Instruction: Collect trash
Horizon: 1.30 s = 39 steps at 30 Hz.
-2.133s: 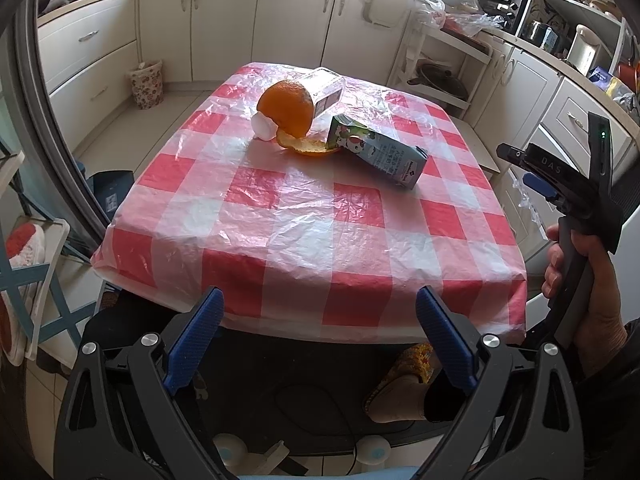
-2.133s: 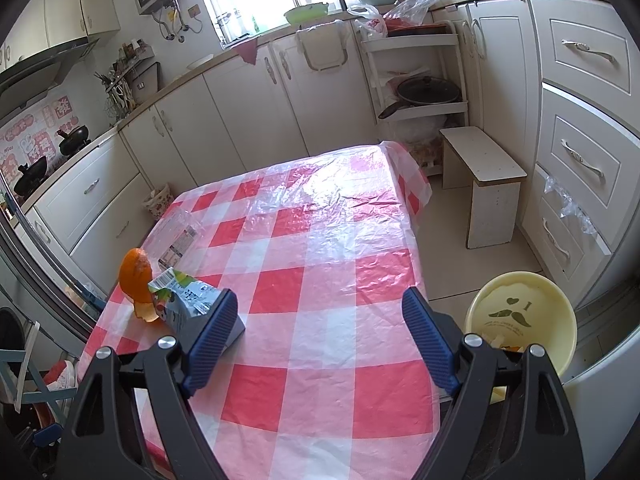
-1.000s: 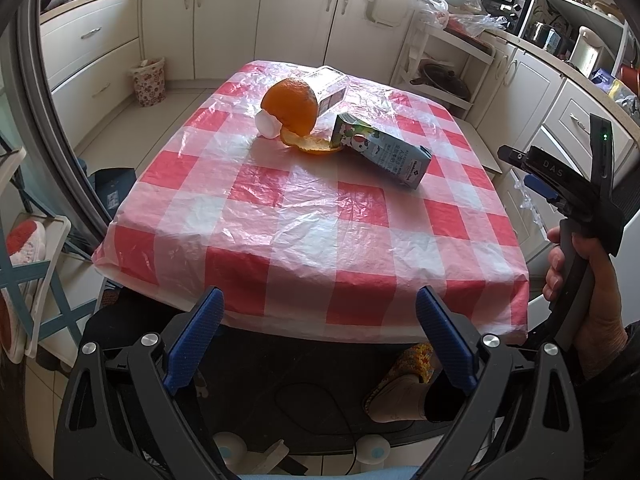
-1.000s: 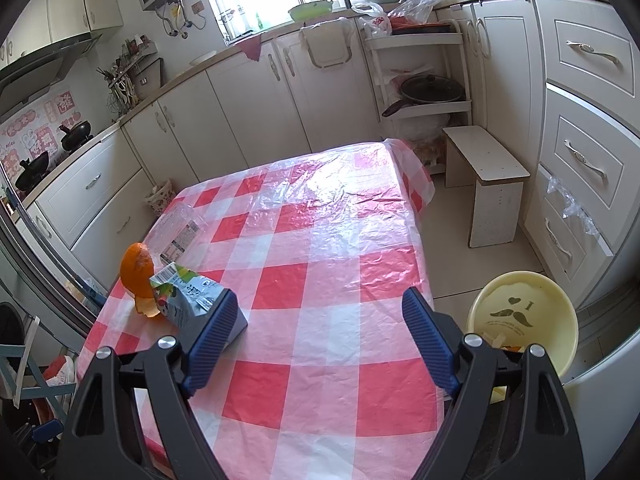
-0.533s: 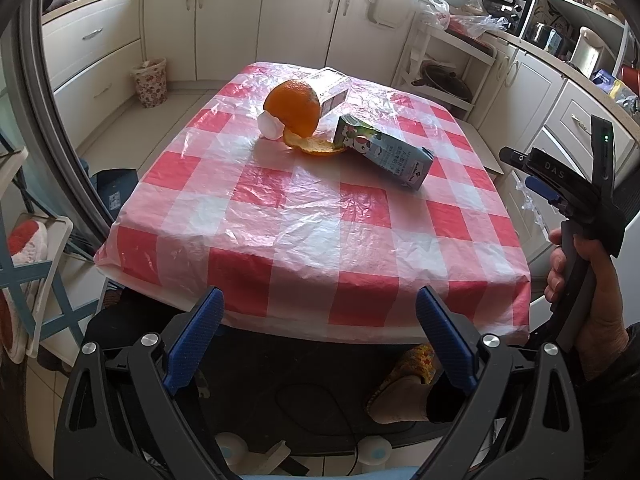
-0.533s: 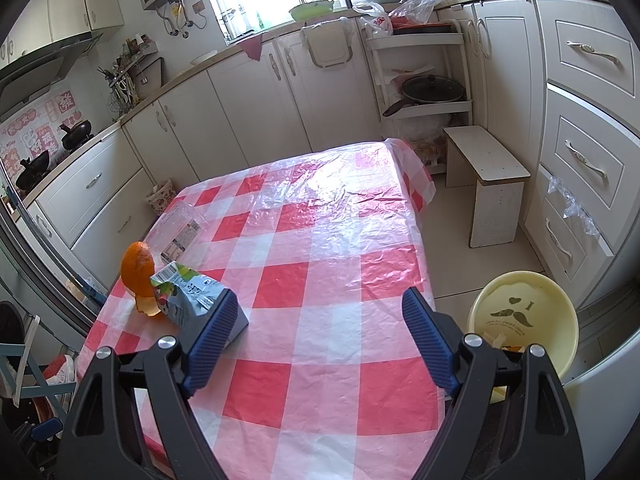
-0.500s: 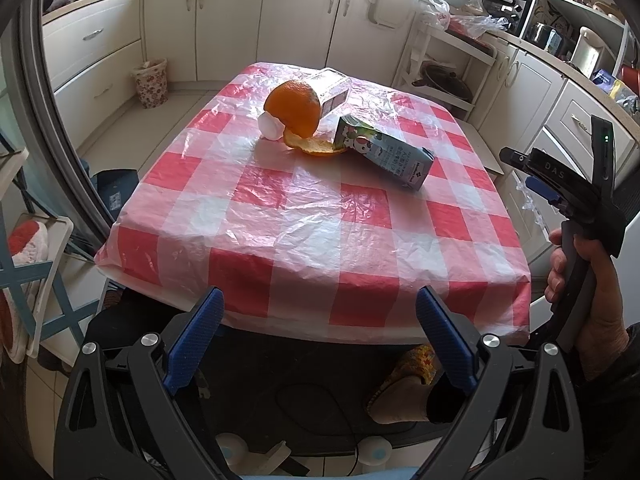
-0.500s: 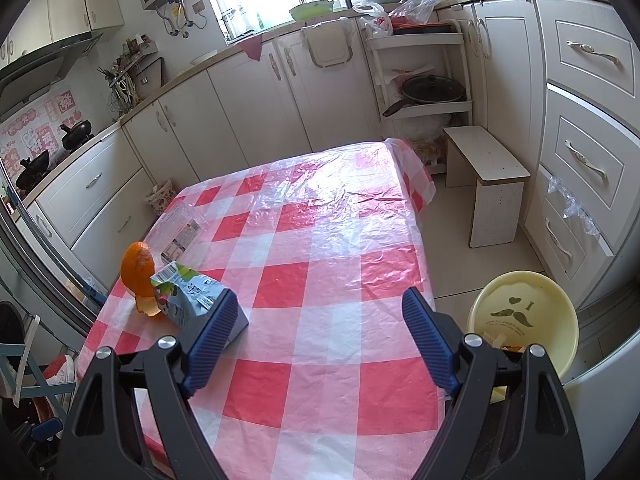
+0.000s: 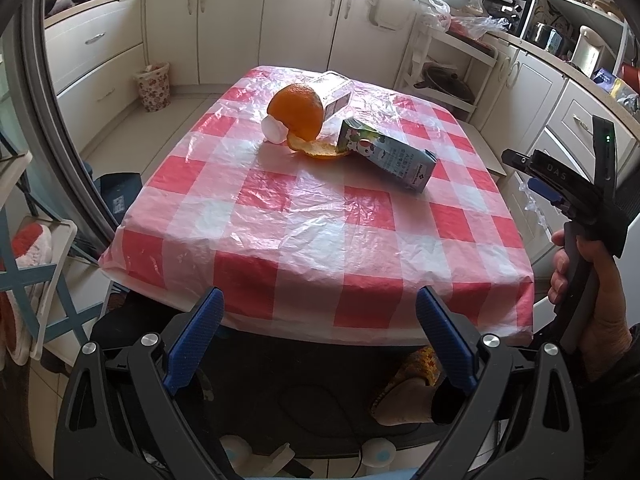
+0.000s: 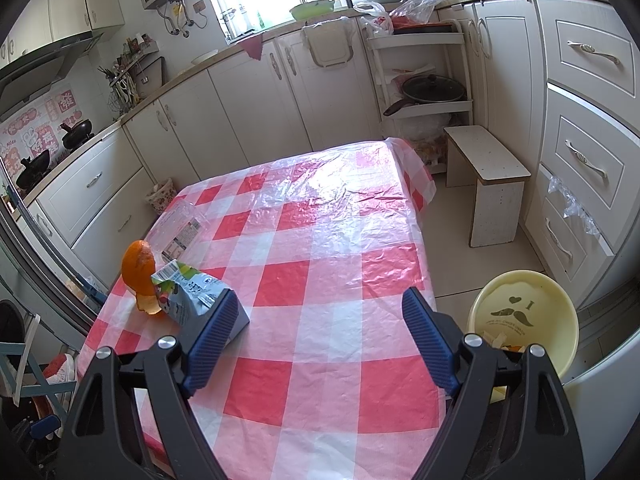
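Observation:
Trash lies on the red-and-white checked table point(image 9: 304, 216): a curled orange peel point(image 9: 298, 110), a white lump point(image 9: 274, 130) beside it, a clear plastic wrapper point(image 9: 338, 94) behind, and a lying drink carton point(image 9: 386, 154). The right wrist view shows the same peel point(image 10: 138, 266), carton point(image 10: 192, 296) and wrapper point(image 10: 182, 228) at the table's left side. My left gripper point(image 9: 318, 334) hangs open short of the table's near edge, holding nothing. Open and holding nothing too, my right gripper point(image 10: 314, 336) hovers over the near right part of the table; its left finger overlaps the carton in the picture.
A yellow bin point(image 10: 524, 326) stands on the floor right of the table, with scraps inside. A small white stool point(image 10: 486, 186) is beyond it. Cabinets ring the room, and a small patterned bin point(image 9: 154, 86) sits by the far cabinets. A hand point(image 9: 588, 296) holds the right gripper's handle.
None of the objects has shifted, and both grippers stay open where they were.

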Each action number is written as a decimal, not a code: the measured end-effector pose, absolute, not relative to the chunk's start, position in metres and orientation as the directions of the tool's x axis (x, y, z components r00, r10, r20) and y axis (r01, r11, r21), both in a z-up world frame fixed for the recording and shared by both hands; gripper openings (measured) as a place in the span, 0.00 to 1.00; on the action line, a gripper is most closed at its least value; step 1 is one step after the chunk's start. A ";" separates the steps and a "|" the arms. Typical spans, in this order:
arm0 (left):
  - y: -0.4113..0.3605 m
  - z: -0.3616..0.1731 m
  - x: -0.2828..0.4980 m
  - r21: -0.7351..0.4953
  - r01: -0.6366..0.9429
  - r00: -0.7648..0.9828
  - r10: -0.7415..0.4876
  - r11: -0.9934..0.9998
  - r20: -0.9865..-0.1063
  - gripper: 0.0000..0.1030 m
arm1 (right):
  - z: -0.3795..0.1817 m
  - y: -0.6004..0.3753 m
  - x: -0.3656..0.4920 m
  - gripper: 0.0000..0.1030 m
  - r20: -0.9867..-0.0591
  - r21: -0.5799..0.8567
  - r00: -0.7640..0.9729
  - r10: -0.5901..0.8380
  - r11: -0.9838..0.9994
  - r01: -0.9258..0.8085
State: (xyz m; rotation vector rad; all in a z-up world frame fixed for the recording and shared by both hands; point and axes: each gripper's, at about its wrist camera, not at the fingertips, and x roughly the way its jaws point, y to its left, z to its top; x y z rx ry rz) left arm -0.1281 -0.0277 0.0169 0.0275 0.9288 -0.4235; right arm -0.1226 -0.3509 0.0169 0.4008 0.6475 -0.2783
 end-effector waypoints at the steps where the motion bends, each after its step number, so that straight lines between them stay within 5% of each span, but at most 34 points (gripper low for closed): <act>1: -0.028 0.017 -0.128 -0.158 0.365 0.522 -0.342 0.917 -0.781 0.90 | 0.017 -0.352 -0.122 0.79 -0.631 0.273 0.766 -0.124 0.889 0.369; 39: -0.025 0.017 -0.131 -0.165 0.358 0.523 -0.343 0.919 -0.780 0.90 | 0.020 -0.349 -0.126 0.79 -0.632 0.269 0.767 -0.114 0.895 0.355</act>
